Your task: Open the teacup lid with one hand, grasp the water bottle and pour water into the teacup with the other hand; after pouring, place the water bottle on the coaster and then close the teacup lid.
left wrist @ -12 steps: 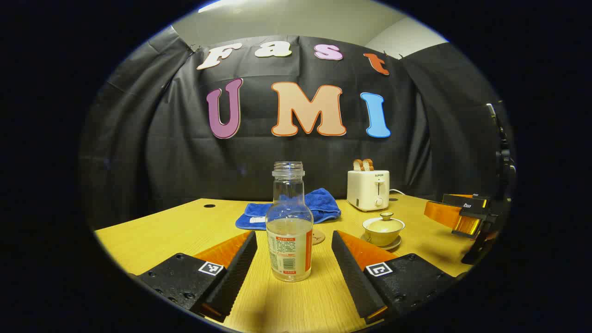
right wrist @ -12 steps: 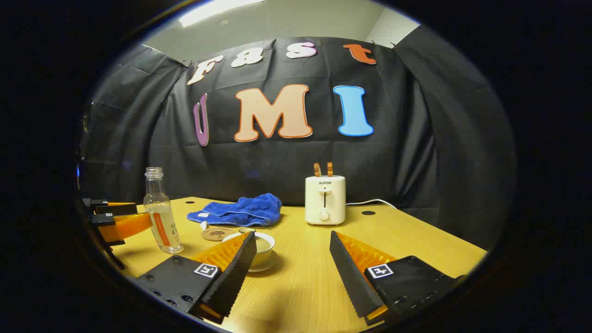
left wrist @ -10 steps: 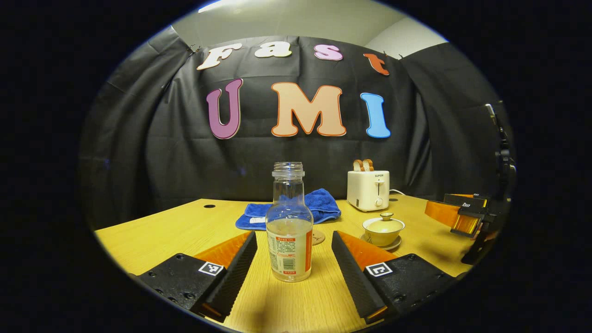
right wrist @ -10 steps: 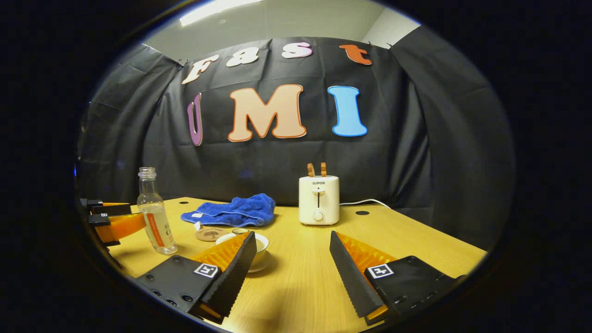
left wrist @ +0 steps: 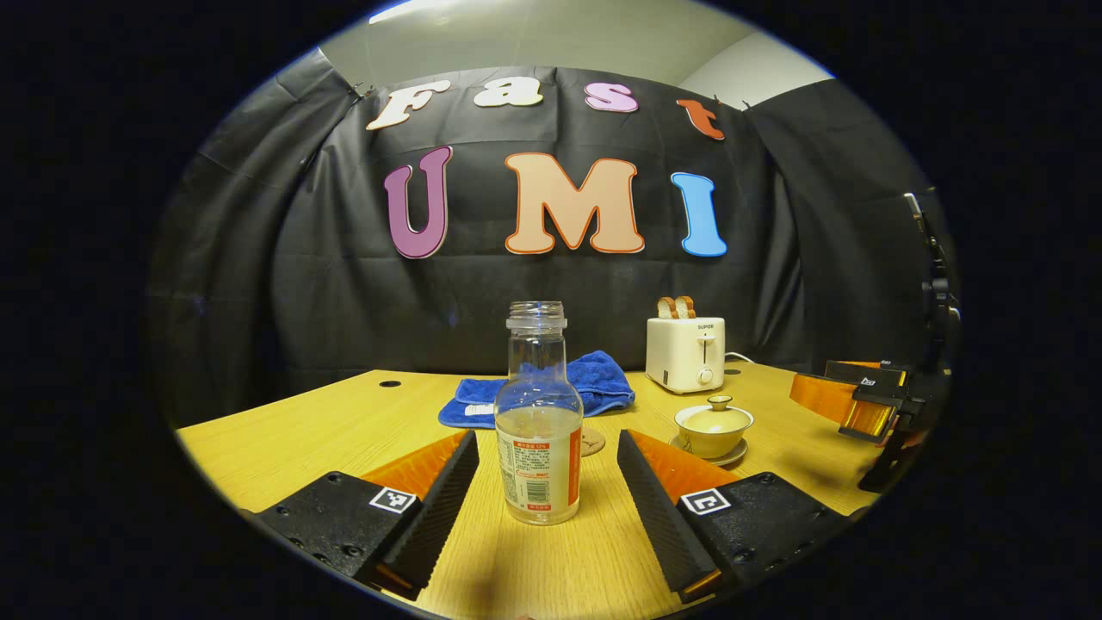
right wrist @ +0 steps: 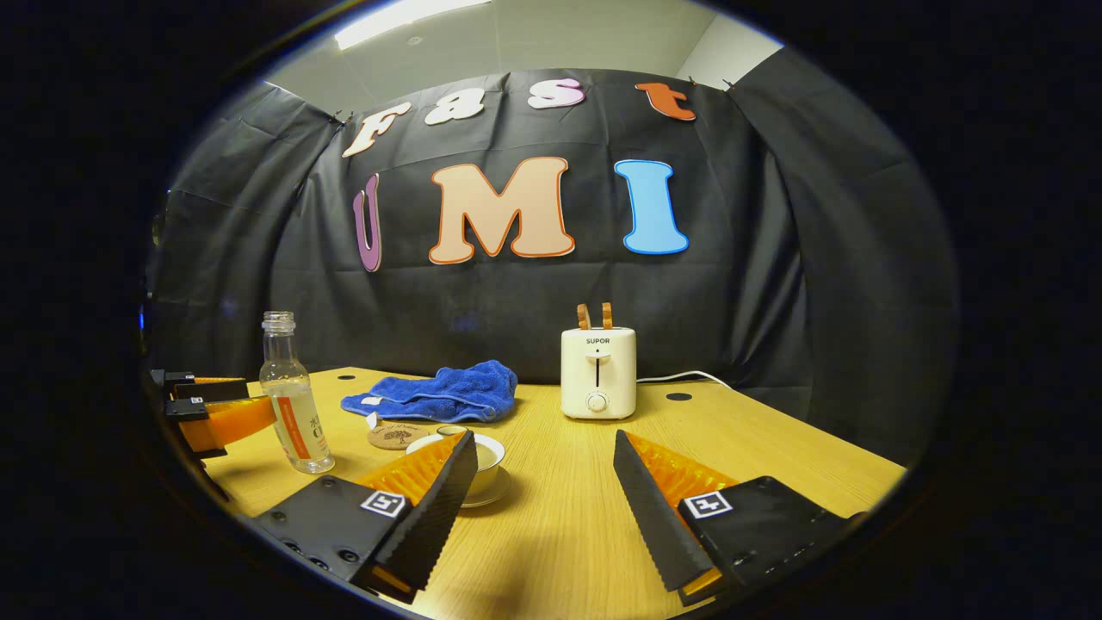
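Overhead ceiling light, sharp centre, fisheye-warped edges, soft shadows.

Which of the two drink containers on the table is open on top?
The water bottle: its neck has no cap. The teacup beside it has its lid on.

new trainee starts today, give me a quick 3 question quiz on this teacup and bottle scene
1. True or false: the left gripper is shut on the water bottle.
2. The teacup lid is: A) on the teacup B) on the coaster C) held by the right gripper.
3. Fill in: behind the bottle, in front of the blue towel, lies the round ____.

Key
1. False: both fingers stand apart from the bottle.
2. A; the right gripper is open.
3. coaster
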Action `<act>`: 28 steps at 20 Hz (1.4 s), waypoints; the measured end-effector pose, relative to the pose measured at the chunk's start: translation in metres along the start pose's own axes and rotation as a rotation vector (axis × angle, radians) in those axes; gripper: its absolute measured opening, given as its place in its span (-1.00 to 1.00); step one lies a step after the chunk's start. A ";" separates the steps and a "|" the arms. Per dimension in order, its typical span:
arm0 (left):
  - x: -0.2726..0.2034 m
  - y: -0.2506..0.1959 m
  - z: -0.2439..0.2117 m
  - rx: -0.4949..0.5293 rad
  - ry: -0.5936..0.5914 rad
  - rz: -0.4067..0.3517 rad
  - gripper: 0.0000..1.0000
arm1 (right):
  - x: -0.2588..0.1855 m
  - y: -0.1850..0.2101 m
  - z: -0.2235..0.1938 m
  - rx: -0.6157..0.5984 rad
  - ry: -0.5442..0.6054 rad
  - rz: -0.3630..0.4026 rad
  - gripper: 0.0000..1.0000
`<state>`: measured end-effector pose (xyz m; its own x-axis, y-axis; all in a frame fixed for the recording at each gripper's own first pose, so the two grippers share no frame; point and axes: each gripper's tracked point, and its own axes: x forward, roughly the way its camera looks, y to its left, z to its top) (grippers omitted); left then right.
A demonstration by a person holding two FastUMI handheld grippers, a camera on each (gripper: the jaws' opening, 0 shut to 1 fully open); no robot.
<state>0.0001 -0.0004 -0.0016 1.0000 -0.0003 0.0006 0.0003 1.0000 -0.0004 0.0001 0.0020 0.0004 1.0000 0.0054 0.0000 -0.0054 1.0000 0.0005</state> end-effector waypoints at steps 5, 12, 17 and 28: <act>0.000 0.000 -0.001 -0.001 0.000 0.000 0.91 | 0.000 0.002 -0.001 0.001 0.000 0.009 1.00; 0.000 -0.001 0.000 -0.001 0.000 0.000 0.91 | 0.000 0.019 -0.001 0.002 0.003 0.090 0.99; 0.000 -0.001 -0.002 -0.002 0.000 0.001 0.91 | 0.006 0.047 -0.005 0.006 0.017 0.221 0.99; 0.000 -0.004 0.000 -0.003 -0.002 -0.019 0.91 | 0.049 0.077 -0.017 -0.002 0.082 0.293 1.00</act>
<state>-0.0004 -0.0048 -0.0016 0.9998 -0.0194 0.0027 0.0194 0.9998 -0.0032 0.0488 0.0794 -0.0167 0.9525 0.2937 -0.0804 -0.2939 0.9558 0.0106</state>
